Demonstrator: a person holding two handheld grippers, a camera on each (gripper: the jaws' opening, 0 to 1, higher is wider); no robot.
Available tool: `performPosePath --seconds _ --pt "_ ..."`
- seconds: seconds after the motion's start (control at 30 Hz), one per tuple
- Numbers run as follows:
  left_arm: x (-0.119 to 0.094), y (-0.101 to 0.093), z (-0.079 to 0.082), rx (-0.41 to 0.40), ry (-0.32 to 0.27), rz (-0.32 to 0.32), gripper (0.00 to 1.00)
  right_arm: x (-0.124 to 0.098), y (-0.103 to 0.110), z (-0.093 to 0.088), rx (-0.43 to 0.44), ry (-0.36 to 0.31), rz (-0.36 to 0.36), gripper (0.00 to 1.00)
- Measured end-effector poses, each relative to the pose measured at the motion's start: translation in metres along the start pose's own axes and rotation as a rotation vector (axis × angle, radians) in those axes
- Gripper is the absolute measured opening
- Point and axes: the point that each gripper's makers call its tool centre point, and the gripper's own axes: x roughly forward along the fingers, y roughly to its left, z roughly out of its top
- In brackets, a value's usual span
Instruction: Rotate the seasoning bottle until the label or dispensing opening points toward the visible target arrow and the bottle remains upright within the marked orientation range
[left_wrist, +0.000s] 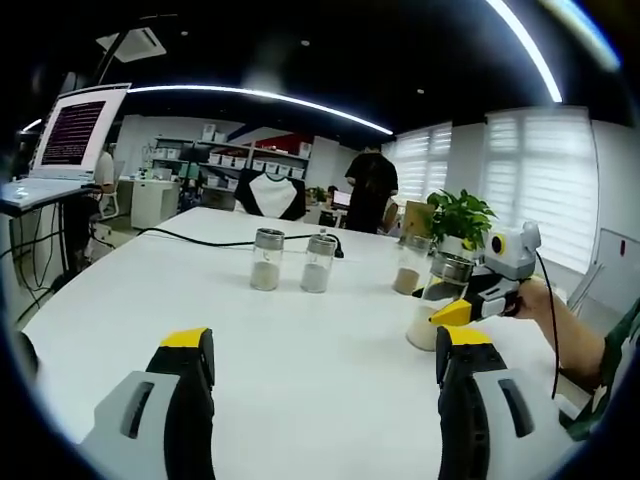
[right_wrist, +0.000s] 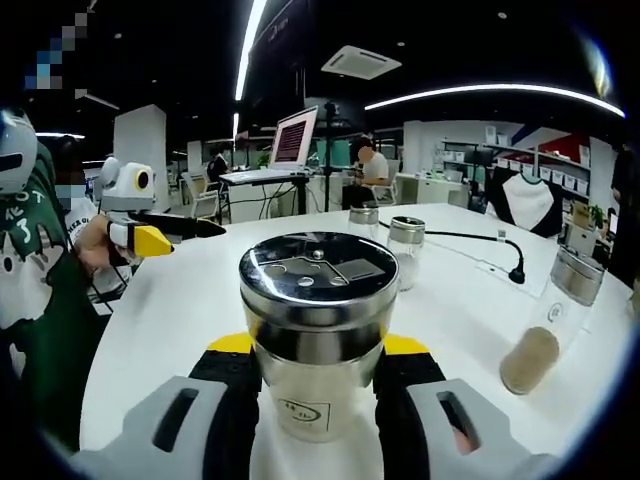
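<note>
A glass seasoning bottle (right_wrist: 315, 340) with a steel shaker lid and white powder inside stands upright on the white table (right_wrist: 170, 320). A small label faces the camera low on its front. My right gripper (right_wrist: 318, 347) is shut on it, yellow-tipped jaws on either side. In the left gripper view the same bottle (left_wrist: 438, 303) stands at the right with the right gripper (left_wrist: 492, 283) on it, held by a hand. My left gripper (left_wrist: 327, 345) is open over bare table (left_wrist: 300, 330), holding nothing. It also enters the right gripper view as the left gripper (right_wrist: 160, 235).
Two more bottles (left_wrist: 267, 259) (left_wrist: 318, 262) stand mid-table, a third (left_wrist: 410, 265) near a potted plant (left_wrist: 461, 216). A black cable (left_wrist: 215, 240) crosses the far side. A laptop (left_wrist: 72, 132) sits on a stand to the left. A person (left_wrist: 372, 186) stands beyond.
</note>
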Motion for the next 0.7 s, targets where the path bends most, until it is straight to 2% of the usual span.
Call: performPosePath --seconds 0.7 --pt "-0.0022 -0.0001 0.0003 -0.004 -0.002 -0.001 0.97 -0.0011 -0.0016 -0.0018 0.034 0.027 -0.071 0.43"
